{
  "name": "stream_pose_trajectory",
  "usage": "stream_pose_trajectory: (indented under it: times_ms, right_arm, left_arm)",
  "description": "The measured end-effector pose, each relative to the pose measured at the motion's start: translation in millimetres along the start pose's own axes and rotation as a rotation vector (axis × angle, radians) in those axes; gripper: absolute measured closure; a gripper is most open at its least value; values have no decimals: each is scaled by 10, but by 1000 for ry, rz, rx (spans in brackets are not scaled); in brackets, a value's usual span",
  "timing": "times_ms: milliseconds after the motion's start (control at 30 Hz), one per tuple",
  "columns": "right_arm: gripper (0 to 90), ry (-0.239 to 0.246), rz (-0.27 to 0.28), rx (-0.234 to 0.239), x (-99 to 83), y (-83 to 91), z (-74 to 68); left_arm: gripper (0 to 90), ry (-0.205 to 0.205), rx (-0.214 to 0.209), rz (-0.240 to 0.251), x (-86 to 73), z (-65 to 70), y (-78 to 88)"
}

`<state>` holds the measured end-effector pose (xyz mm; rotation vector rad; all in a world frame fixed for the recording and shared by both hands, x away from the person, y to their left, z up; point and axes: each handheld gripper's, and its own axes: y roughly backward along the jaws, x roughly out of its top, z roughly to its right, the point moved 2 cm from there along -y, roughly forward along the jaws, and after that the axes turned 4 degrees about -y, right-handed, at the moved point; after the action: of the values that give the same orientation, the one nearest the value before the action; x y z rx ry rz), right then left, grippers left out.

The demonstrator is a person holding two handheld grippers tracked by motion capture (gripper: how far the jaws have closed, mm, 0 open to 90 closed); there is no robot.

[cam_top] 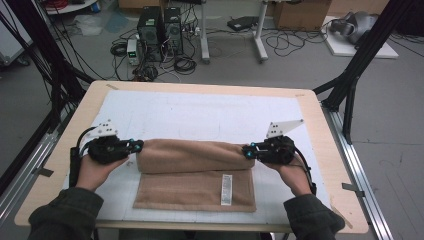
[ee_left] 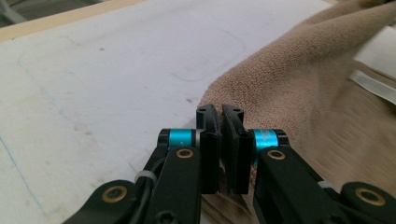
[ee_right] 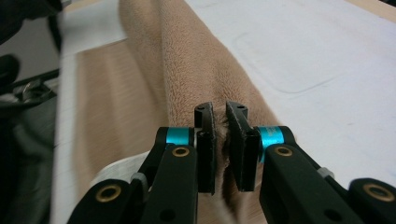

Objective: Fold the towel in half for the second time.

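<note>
On the white mat (cam_top: pixel 165 112), left gripper (cam_top: pixel 139 145) and right gripper (cam_top: pixel 246 151) pinching tan towel (cam_top: pixel 192 175) corners, nothing blocking.

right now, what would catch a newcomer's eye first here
The tan towel at mid-table, its far part bunched into a raised fold. The left gripper and right gripper each pinch one end of that fold, jaws shut on the cloth. A white label lies on the flat near part.

Dark green sleeves; black grippers with teal bands, brass screws, white plates.
</note>
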<state>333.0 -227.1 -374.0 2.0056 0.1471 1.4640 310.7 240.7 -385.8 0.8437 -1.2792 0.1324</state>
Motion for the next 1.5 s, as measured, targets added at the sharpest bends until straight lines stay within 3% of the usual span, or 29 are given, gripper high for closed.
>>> stream_pose_trajectory:
  times_ms: [67, 133, 267, 500, 567, 700, 767, 867, 933, 1100, 1200, 1300, 1400, 1500]
  right_arm:
    - [799, 16, 11, 20, -60, 71, -143]
    - [755, 20, 24, 35, -101, 120, -232]
    - [681, 24, 12, 5, -115, 141, -249]
    - [621, 5, -18, -26, -246, -5, -153]
    - [588, 6, -39, -44, -323, -76, -134]
    - [619, -19, -73, -20, -505, -225, -137]
    - [659, -12, -96, -37, -582, -305, -141]
    - [785, 1, -128, -30, -659, -416, -139]
    - [806, 8, -122, -18, -651, -409, -152]
    - [807, 47, -82, 32, -543, -129, -304]
    - [726, 65, -30, 56, -442, 92, -428]
    - [701, 77, -7, 30, -359, 212, -459]
    - [686, 72, -2, 28, -330, 177, -411]
    - [672, 65, -52, 49, -403, -9, -371]
  left_arm:
    - [826, -1, -35, 14, -59, 123, 127]
    - [723, -16, -49, 15, -92, 201, 212]
    - [630, -20, -45, 15, -92, 218, 268]
    - [627, 6, -56, -43, -218, 202, -53]
    - [631, -3, -74, -90, -269, 236, -156]
    - [700, -18, -83, -145, -387, 308, -276]
    - [699, -25, -82, -168, -437, 331, -323]
    - [777, -25, -80, -165, -471, 347, -361]
    - [811, -36, -87, -157, -458, 355, -320]
    - [816, -61, -121, -98, -352, 458, -40]
    - [719, -81, -134, -72, -260, 539, 111]
    - [671, -82, -139, -43, -165, 544, 192]
    - [647, -78, -123, -45, -142, 513, 151]
    - [647, -79, -118, -89, -244, 506, -12]
